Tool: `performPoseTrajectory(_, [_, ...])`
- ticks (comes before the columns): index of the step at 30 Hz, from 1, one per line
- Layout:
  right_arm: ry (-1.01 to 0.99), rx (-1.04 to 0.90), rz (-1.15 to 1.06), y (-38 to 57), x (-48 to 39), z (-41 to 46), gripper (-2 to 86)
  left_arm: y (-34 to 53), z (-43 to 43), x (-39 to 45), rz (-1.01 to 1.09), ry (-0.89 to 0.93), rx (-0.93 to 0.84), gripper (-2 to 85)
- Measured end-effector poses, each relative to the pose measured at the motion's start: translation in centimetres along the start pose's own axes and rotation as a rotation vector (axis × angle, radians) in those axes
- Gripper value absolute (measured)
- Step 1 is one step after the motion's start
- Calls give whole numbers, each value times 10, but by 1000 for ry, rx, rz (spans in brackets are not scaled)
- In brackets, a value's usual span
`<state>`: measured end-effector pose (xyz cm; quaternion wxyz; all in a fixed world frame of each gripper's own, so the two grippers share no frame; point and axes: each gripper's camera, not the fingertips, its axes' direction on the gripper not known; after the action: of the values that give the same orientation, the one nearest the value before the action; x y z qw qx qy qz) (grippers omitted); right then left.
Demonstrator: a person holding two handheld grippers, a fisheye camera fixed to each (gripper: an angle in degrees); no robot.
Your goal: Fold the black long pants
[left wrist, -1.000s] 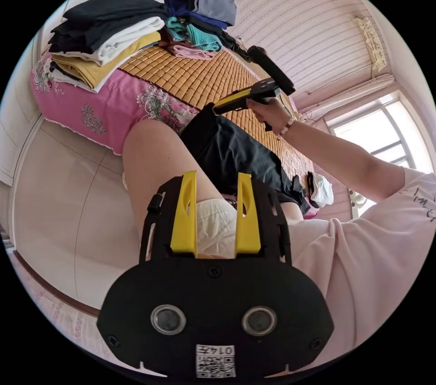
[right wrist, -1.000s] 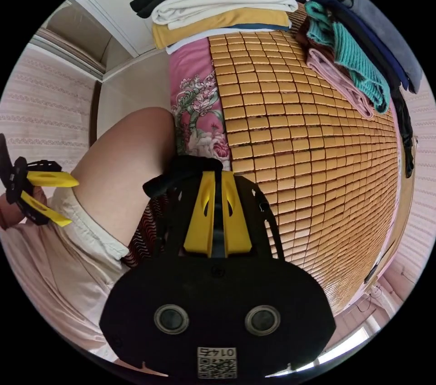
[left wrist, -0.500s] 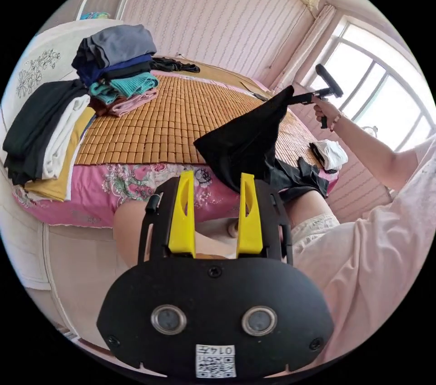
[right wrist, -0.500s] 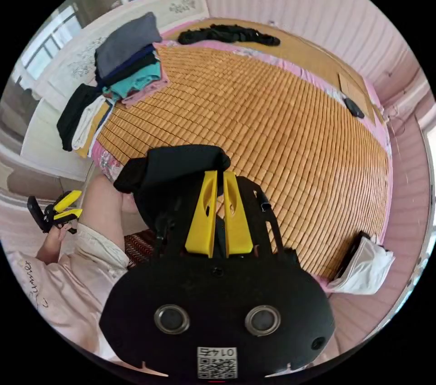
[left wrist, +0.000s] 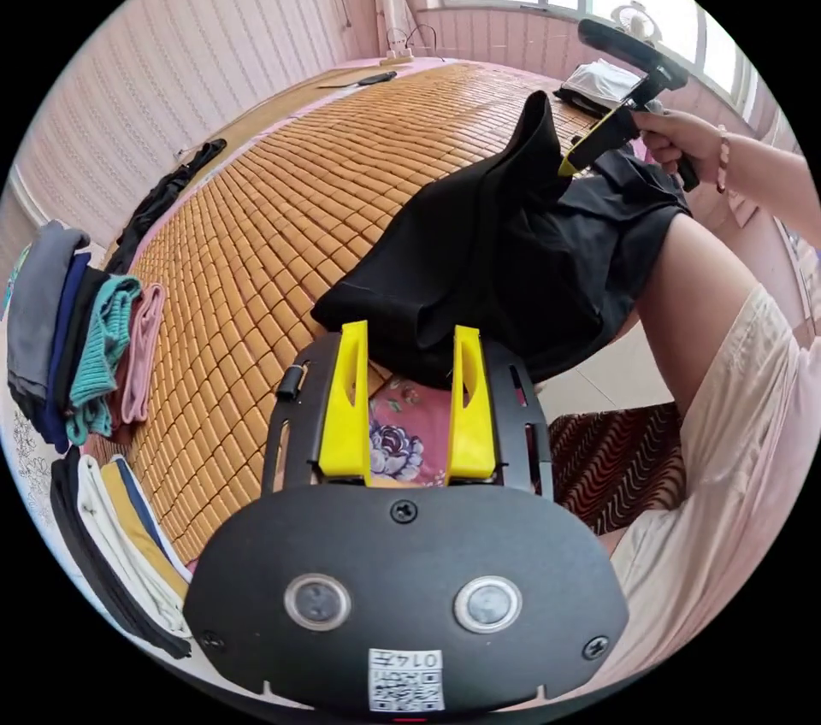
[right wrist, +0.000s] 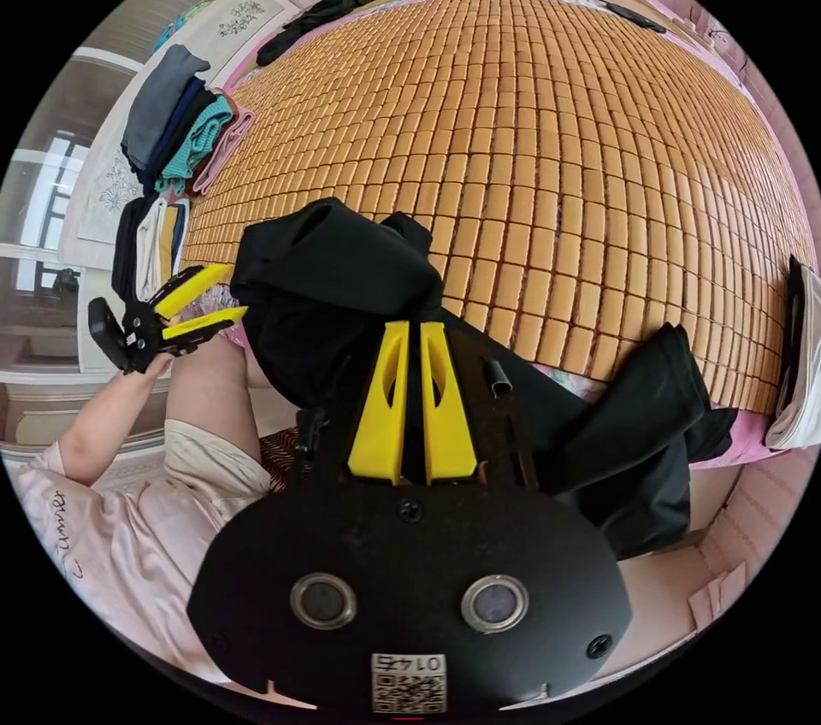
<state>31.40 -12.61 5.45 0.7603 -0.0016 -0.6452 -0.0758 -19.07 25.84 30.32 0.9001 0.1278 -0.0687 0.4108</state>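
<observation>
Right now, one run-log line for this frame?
phase: laying out | right gripper: shut on black pants, lifting one end | left gripper: open, holding nothing | pants: partly on bed mat, rest hanging off edge

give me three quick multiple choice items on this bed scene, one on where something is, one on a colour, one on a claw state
1. Where do the black pants lie?
A. on the stacks of folded clothes
B. at the near edge of the bamboo mat, partly hanging off the bed
C. on the windowsill

2. What colour are the fingers of the left claw?
A. yellow
B. red
C. blue

3. What is the state of the right claw?
A. open and empty
B. shut on a white towel
C. shut on the black pants

Answers:
1. B, the cloth drapes over the edge of the bamboo mat.
2. A, both fingers show yellow.
3. C, its fingers stand close together with black cloth pinched between them.
</observation>
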Motion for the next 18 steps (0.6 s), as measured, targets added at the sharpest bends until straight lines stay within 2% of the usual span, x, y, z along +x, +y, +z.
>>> performPoseTrajectory(3, [-33,32,31,9,6,-2,14,-12,21,-6,-119,5,-98,103])
performPoseTrajectory(5, [-46,72,45,18,9,-8,13,-7,11,-17,-204,13,-50,33])
performPoseTrajectory(10, [-95,204,61,41,20,-40,12,10,-35,-52,-299,153,72,0])
performPoseTrajectory(15, [-82,457,65,67,33,-118,9,9,-127,-82,-288,384,306,-7])
performPoseTrajectory(18, [-96,674,51,71,43,-213,8,-20,-184,-78,-200,514,480,-8])
